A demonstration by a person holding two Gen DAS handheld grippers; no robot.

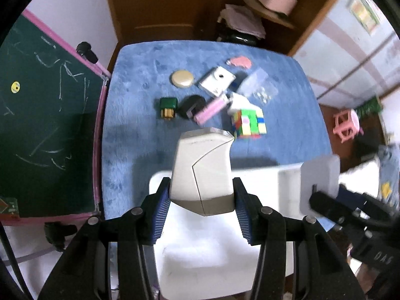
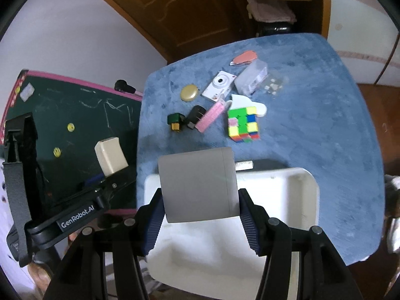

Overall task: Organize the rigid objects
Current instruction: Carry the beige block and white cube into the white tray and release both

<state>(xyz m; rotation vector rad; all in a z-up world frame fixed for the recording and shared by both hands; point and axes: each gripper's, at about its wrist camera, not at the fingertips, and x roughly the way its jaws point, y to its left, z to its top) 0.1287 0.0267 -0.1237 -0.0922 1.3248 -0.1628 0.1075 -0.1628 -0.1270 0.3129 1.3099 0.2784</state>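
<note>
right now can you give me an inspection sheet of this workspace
surface: blue plush cloth covers the table.
job's things: white bin at the near edge; cream-and-grey device and grey box are held above it.
clutter: colour cube, pink comb, toy camera, round gold compact, green-and-yellow block, black plug, clear case, coral piece.
grippers: left gripper shut on the cream-and-grey device; right gripper shut on the grey box.
cables: nothing seen.
surroundings: chalkboard to the left, wooden shelves behind.
</note>
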